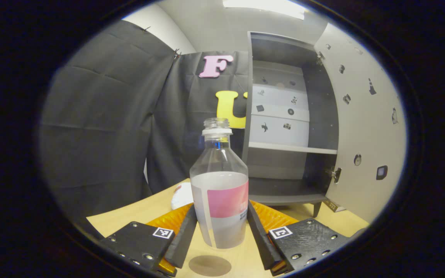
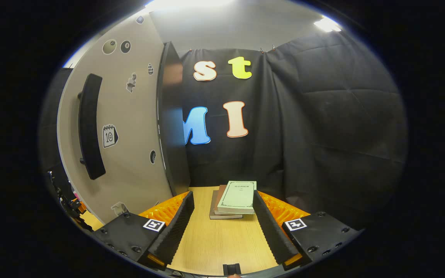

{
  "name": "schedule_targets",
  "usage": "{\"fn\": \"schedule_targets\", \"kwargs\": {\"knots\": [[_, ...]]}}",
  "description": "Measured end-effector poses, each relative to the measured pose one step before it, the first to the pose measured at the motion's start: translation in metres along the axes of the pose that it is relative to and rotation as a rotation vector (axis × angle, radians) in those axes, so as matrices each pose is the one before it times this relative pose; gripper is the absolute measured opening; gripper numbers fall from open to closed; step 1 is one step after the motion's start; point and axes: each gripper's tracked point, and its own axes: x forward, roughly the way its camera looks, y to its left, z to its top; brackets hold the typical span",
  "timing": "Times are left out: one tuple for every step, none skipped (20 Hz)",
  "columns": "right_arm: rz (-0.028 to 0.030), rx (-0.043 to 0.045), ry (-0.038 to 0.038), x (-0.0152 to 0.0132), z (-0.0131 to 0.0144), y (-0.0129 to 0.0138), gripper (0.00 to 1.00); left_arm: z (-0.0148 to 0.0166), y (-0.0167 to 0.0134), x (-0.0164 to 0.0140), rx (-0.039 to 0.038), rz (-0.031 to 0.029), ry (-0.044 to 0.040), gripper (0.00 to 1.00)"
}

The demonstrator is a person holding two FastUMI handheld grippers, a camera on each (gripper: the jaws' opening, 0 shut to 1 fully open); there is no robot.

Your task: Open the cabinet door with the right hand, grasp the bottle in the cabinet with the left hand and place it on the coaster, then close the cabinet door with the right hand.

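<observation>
Bottle stands pinched in your left tool, coaster at six o'clock, right tool spread empty; releasing off-centre could tip it onto the desk.

Both rigs look like the same build. On the left gripper you get two flat black plates at the bottom corners, each with a row of shiny screws along the edge and a small square black-and-white tag (fiducial marker type thing) stuck near the inner corner. Behind the plates there's ridged orange plastic, and the fingers are long slabs angling inward. The right gripper has the same plates, screws, tags and orange ribbing, plus you can see a fine ribbed texture on its fingers and little orange bits at their near ends.
</observation>
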Motion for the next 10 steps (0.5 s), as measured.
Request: {"fn": "schedule_targets", "kwargs": {"knots": [[0.00070,-0.00841,-0.00252,0.00108,0.00141,0.00046,0.96,-0.01123,0.00252,0.00035,0.00309,0.00802,0.01466,0.75],[0.00070,-0.00634,-0.00163,-0.00001,0.00018,0.00045,0.92,-0.01258,0.00101,-0.00099,0.00340,0.00612,0.01504,0.75],[-0.00039,-0.00369,-0.00270,0.00050,0.00107,0.00001,0.96,-0.01171,0.00125,-0.00142,0.00320,0.00470,0.01138,0.73],[0.00019,-0.00229,0.00020,0.00109,0.00027,-0.00019,0.97,-0.01173,0.00043,0.00031,0.00611,0.00426,0.01380,0.73],[-0.00071,-0.00088,0.00108,0.00074,0.00007,-0.00023,0.96,-0.01167,0.00041,0.00038,0.00595,0.00236,0.01466,0.75],[-0.00105,-0.00003,0.00243,-0.00010,-0.00160,-0.00118,0.96,-0.01029,0.00172,-0.00043,0.00398,0.00243,0.01283,0.75],[0.00022,-0.00061,0.00370,0.00043,-0.00087,-0.00065,0.92,-0.00779,0.00116,0.00032,0.00267,0.00318,0.01027,0.75],[-0.00161,-0.00286,0.00410,0.00081,-0.00090,0.00015,0.92,-0.00751,0.00073,0.00194,0.00282,0.00469,0.01122,0.75],[-0.00198,-0.00506,0.00493,0.00014,-0.00126,-0.00040,0.92,-0.00710,0.00110,0.00252,0.00008,0.00542,0.00981,0.75],[-0.00280,-0.00560,0.00482,-0.00061,-0.00207,-0.00061,0.96,-0.00799,0.00089,0.00310,0.00033,0.00670,0.00670,0.73]]}}
